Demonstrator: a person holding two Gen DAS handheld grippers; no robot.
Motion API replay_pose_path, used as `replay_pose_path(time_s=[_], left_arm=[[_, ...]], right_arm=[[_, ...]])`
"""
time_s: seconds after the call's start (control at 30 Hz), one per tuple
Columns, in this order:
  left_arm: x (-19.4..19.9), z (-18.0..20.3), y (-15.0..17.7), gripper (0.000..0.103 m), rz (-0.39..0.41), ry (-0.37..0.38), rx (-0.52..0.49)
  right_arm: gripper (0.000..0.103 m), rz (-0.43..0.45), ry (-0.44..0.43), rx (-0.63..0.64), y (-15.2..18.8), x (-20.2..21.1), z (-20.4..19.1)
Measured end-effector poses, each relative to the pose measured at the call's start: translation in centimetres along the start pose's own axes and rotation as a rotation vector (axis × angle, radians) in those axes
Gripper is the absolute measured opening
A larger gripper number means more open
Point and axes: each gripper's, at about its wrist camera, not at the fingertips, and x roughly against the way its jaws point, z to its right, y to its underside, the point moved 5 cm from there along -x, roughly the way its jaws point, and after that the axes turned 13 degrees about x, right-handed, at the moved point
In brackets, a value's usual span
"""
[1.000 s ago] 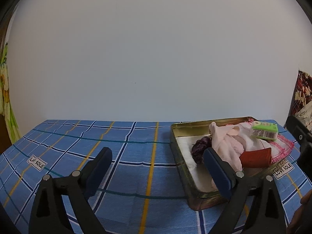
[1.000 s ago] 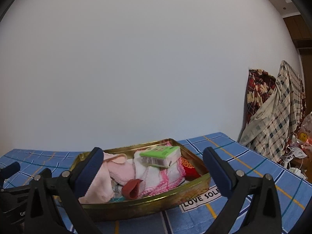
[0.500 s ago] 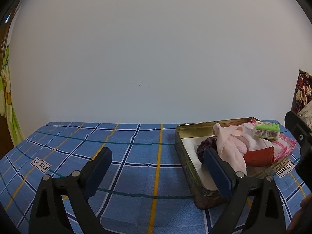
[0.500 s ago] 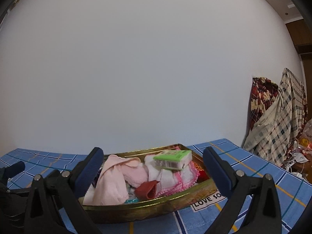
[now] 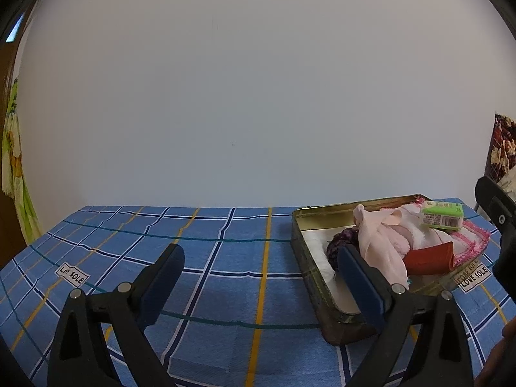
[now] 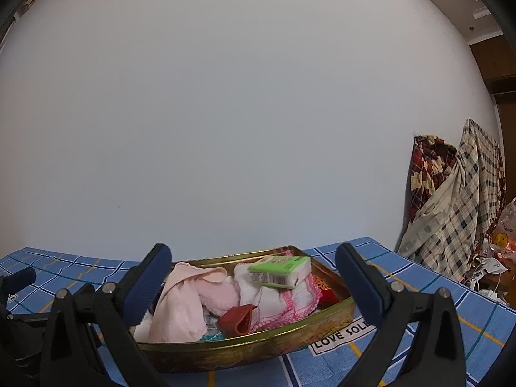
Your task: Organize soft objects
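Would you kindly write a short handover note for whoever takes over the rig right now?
Left gripper: open, empty, above the blue checked cloth beside the tin.
Right gripper: open, empty, facing the gold tin.
In the tin: pink cloths, a pink-edged white cloth, a red item, a purple item, with a green packet on top.
Done: nothing lies loose on the cloth.
Left: probably only tidying.

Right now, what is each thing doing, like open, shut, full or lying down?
Gold tin: no lid on, full of soft things.
Green packet: lying flat on the white cloth.
Pink cloth: crumpled, draped.
Left tool: open, empty.
Right tool: open, empty.
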Motion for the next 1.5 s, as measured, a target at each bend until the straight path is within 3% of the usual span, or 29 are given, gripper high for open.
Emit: replay_pose_path(time_s=[1.5], left_arm=[[-0.1,-0.1,-0.1,0.102,0.000,-0.004,0.012]], right_arm=[[0.103,-0.038,-0.019,-0.031,0.5,-0.9,0.2]])
